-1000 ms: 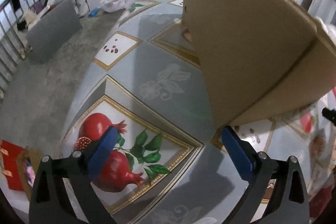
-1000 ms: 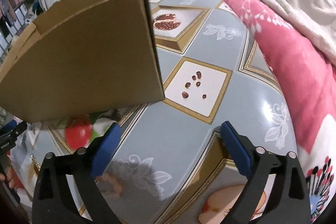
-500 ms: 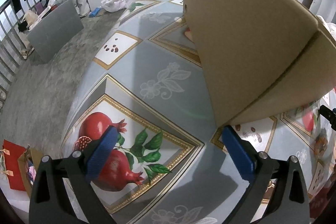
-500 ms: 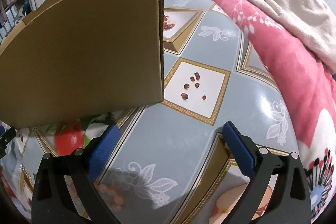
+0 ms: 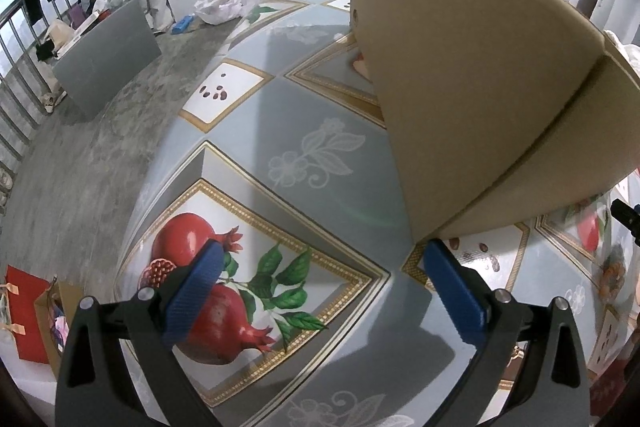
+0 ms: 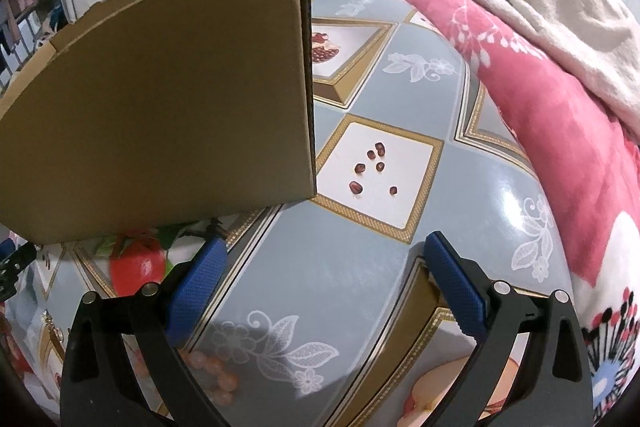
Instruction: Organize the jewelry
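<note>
A brown cardboard box [image 5: 472, 75] stands on the table, filling the upper right of the left wrist view. The same box [image 6: 160, 115] fills the left of the right wrist view, open at the top, its inside hidden. My left gripper [image 5: 324, 255] is open over a printed pomegranate, its right fingertip close to the box's near corner, with nothing between the fingers. My right gripper [image 6: 325, 245] is open over the cloth just right of the box's corner, also holding nothing. A small gold item [image 6: 50, 323], too small to identify, lies at the left edge.
The table [image 5: 304, 131] wears a glossy grey cloth printed with fruit. A pink flowered blanket [image 6: 540, 99] and a white towel [image 6: 568, 11] pile along its right side. The table edge drops to a concrete floor [image 5: 80, 155] on the left, where a grey board leans.
The right gripper has shifted so the box looms larger and its corner stands nearer the view's centre. The left view has barely moved. Both grippers stay open.
</note>
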Demonstrator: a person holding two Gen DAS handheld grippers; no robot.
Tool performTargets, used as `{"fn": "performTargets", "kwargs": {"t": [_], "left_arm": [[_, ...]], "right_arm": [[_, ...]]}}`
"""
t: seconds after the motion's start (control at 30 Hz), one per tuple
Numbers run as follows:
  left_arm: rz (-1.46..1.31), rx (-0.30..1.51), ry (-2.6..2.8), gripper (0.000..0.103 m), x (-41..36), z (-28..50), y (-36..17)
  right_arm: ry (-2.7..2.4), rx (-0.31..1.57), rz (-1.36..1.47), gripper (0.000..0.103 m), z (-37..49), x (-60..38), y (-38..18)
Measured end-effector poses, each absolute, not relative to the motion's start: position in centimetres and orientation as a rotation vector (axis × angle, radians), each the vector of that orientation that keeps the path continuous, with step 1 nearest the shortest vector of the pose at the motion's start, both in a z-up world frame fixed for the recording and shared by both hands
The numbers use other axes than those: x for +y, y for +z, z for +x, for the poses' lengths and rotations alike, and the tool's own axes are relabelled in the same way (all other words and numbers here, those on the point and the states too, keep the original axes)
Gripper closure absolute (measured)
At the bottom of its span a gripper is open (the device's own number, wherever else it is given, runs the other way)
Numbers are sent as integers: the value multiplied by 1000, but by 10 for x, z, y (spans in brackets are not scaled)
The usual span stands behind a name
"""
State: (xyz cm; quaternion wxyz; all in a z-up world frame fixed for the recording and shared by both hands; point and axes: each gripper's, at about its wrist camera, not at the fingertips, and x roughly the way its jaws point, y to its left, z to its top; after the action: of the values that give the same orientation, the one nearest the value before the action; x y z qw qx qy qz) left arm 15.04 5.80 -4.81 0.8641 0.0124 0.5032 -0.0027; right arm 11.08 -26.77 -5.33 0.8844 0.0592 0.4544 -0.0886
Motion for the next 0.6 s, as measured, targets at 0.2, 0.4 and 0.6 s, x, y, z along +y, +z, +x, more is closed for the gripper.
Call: {"fn": "performTargets", "kwargs": {"t": [0.2, 0.4, 0.6], "left_arm": [[30, 1056, -12, 4, 57, 151, -48], [31, 1056, -10, 4, 57, 151, -48], [29, 1053, -4, 4, 57, 151, -47]], "right_arm": [[-133, 895, 200, 8, 106, -278, -47], [-119, 893, 202, 8, 107, -278, -47], [-88, 892, 219, 8, 108, -277, -49]]}}
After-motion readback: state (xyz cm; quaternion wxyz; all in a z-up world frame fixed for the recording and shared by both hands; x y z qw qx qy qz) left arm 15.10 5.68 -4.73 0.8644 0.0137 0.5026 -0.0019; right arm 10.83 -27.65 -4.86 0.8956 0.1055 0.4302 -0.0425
